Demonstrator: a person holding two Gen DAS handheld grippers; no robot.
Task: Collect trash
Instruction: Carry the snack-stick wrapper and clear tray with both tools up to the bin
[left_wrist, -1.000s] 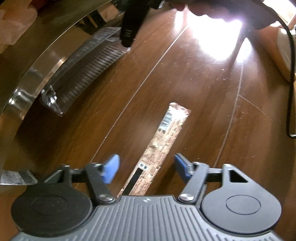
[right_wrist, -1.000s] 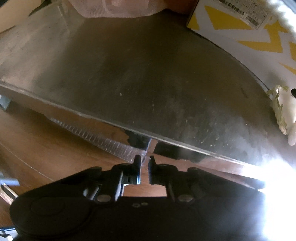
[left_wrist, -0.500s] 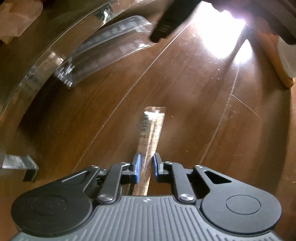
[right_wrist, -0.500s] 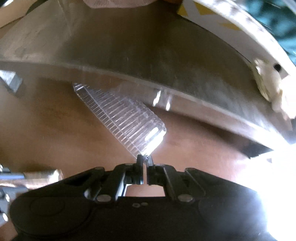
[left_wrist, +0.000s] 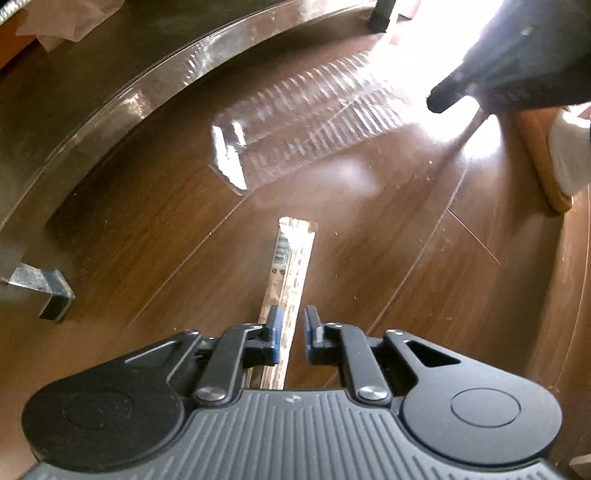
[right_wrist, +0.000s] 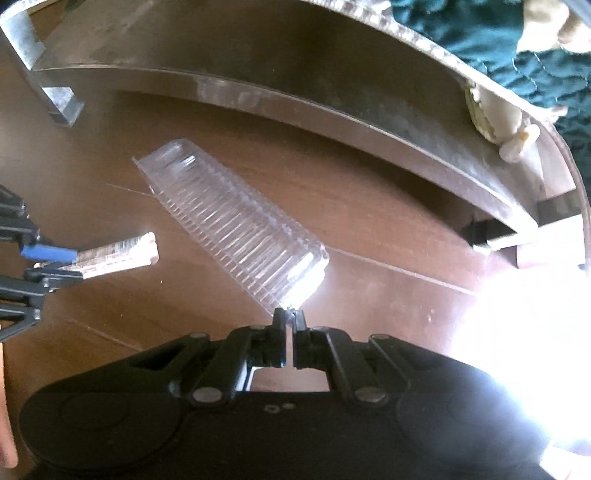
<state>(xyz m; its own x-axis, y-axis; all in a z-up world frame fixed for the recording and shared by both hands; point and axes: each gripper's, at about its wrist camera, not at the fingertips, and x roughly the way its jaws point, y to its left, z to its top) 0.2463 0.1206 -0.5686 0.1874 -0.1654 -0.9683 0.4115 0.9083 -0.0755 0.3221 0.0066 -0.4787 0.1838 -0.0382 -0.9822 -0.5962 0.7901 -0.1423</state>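
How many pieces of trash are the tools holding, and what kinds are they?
Clear ribbed plastic tray: 1, pinched at one end by the right tool
Long brown printed paper wrapper: 1, clamped by the left tool
Total: 2 pieces of trash, both lifted over the brown wooden floor.

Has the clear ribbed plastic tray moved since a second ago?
Yes. The tray, then tucked under the glass table edge, is now out over the floor, pinched by the right gripper.
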